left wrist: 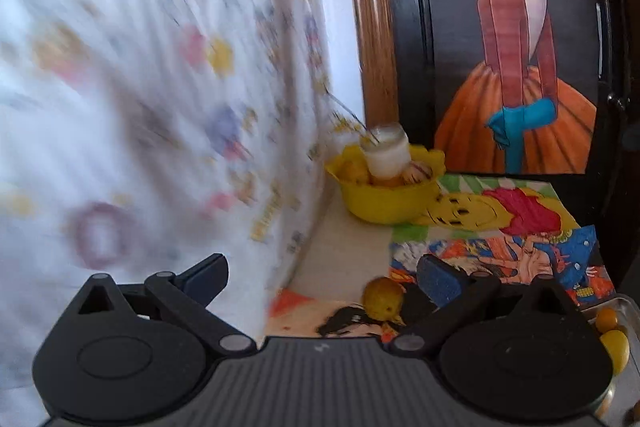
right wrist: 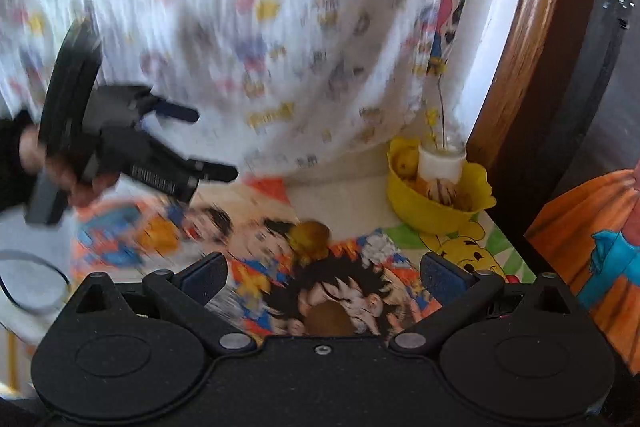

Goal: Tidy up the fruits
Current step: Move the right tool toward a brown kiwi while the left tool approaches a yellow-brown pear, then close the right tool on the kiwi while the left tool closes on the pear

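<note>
A yellow bowl (left wrist: 386, 201) (right wrist: 434, 209) with several fruits and a white jar (left wrist: 386, 157) (right wrist: 440, 163) stands at the back of the table by the curtain. A yellow-brown fruit (left wrist: 383, 298) (right wrist: 309, 233) lies loose on the cartoon-print table cover. A brown kiwi-like fruit (right wrist: 329, 319) lies close under my right gripper (right wrist: 326, 277), which is open and empty. My left gripper (left wrist: 320, 277) is open and empty, just above the loose fruit; it also shows in the right wrist view (right wrist: 212, 143), held in a hand at the left.
A metal tray (left wrist: 624, 311) with yellow and orange fruits (left wrist: 614, 345) sits at the right edge. A white patterned curtain (left wrist: 160, 87) hangs on the left. A dark cabinet with a painted figure (left wrist: 516, 67) stands behind the table. A white round object (right wrist: 32, 279) is at the left.
</note>
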A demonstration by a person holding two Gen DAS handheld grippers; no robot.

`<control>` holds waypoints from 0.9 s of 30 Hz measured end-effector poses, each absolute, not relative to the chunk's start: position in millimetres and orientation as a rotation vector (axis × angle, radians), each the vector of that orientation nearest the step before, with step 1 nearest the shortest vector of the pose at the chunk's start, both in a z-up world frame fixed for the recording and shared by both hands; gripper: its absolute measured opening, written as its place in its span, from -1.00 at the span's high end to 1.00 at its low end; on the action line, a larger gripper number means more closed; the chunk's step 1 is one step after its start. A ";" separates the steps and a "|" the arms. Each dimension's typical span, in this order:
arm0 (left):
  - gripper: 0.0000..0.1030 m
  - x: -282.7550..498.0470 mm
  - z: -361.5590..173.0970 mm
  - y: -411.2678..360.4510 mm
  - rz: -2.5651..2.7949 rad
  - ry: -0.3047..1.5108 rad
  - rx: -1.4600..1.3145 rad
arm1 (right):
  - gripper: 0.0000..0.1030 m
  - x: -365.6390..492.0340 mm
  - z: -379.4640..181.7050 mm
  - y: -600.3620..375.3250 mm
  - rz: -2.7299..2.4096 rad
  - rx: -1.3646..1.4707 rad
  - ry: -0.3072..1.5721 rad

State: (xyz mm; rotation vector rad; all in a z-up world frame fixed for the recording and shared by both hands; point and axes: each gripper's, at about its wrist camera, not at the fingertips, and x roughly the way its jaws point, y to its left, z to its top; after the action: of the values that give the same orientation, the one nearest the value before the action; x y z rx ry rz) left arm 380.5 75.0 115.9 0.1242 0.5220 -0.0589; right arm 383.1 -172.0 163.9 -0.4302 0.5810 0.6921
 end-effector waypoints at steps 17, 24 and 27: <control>-0.99 493.3 -0.1 55.7 -0.154 0.731 -0.048 | -0.78 446.1 12.7 -149.5 0.757 -0.531 0.741; -0.99 509.7 -15.1 47.1 -0.162 0.750 -0.031 | -0.68 460.2 -3.9 -145.3 0.748 -0.552 0.762; -0.99 515.2 -20.9 45.7 -0.153 0.762 -0.035 | -0.64 464.7 -9.3 -144.6 0.751 -0.542 0.773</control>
State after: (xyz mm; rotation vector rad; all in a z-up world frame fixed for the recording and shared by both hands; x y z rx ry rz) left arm 515.2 45.7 -20.9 -0.0350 0.7624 -0.1532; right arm 464.7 -144.6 -9.3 -0.5417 0.7731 0.7510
